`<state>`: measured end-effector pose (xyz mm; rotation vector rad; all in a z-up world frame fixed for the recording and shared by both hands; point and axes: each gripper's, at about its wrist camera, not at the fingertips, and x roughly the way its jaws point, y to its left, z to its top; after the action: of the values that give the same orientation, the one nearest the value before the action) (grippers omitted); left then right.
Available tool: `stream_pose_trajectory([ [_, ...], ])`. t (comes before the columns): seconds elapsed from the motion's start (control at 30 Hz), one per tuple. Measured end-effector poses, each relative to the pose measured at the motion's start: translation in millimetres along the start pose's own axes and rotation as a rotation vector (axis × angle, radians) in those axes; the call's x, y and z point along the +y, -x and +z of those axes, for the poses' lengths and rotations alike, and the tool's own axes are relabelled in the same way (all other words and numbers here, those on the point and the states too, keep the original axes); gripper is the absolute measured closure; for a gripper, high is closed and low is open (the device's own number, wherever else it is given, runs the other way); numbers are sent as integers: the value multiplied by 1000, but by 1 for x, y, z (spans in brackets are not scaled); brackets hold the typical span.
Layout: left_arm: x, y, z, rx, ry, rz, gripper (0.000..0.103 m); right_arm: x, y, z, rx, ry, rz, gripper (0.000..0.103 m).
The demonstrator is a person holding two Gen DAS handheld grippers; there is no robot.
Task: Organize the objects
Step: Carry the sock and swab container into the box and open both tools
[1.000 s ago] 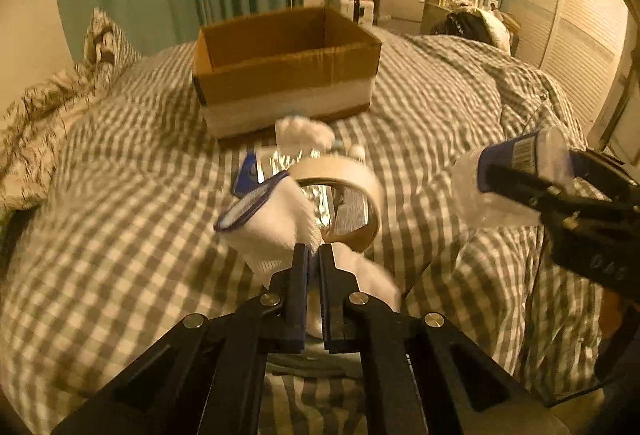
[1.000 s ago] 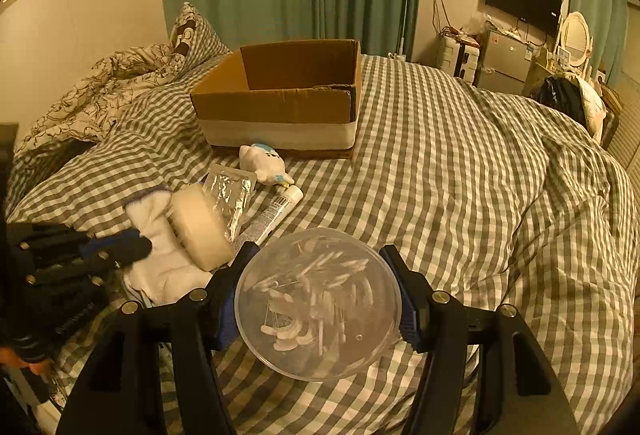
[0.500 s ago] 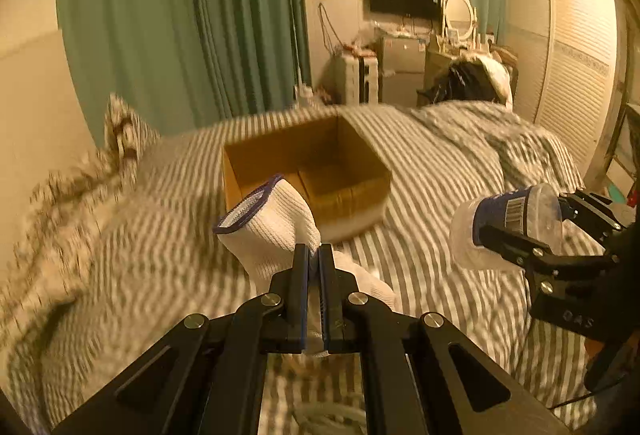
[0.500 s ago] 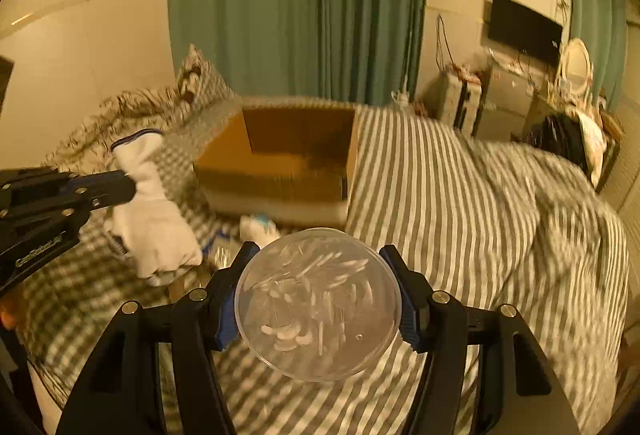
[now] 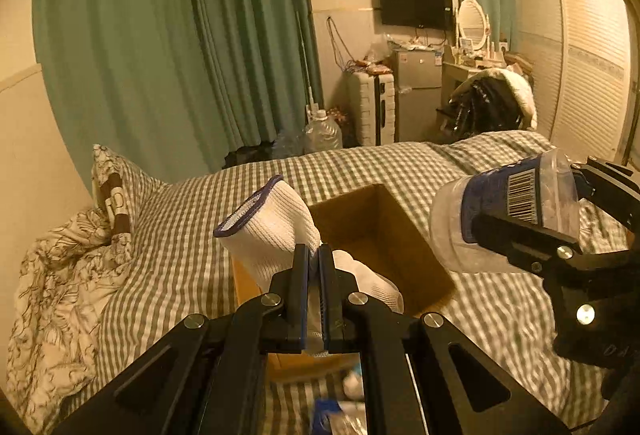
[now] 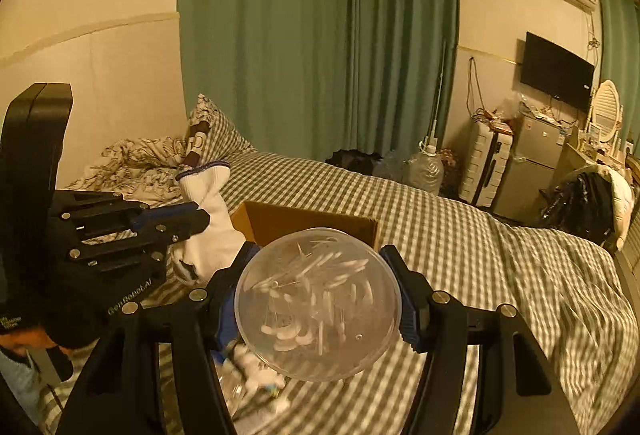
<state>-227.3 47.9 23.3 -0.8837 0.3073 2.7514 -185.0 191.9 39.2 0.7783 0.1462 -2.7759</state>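
My left gripper (image 5: pixel 314 255) is shut on a white sock (image 5: pixel 272 231) with a purple cuff, held in the air over the near left corner of the open cardboard box (image 5: pixel 384 235). The right gripper (image 6: pixel 316 255) is shut on a clear round tub of cotton swabs (image 6: pixel 318 307), which hangs in front of the box (image 6: pixel 304 223). In the left wrist view the tub (image 5: pixel 460 235) with its blue barcode label sits to the right of the box. The right wrist view shows the left gripper (image 6: pixel 196 219) and sock (image 6: pixel 208 203) at the box's left edge.
The box rests on a grey checked duvet (image 6: pixel 480 235). Small loose items (image 6: pixel 256 375) lie on the bed below the grippers. A pillow (image 5: pixel 116 187) and flowered bedding (image 5: pixel 52 295) lie at the left. A water jug (image 5: pixel 324 133), fridge and draped chair stand beyond the bed.
Both grippers have risen and moved toward the box, still carrying the sock and the tub. The tape roll and other items on the bed have dropped below view.
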Motion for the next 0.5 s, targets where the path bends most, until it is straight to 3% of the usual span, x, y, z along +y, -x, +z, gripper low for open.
stream_pose_trajectory([
  [0.3, 14, -93, -19, 111, 18, -13, 99, -16, -112, -12, 129, -35, 56, 42],
  [0.5, 24, -110, -32, 147, 63, -38, 95, -29, -126, -23, 126, -85, 87, 39],
])
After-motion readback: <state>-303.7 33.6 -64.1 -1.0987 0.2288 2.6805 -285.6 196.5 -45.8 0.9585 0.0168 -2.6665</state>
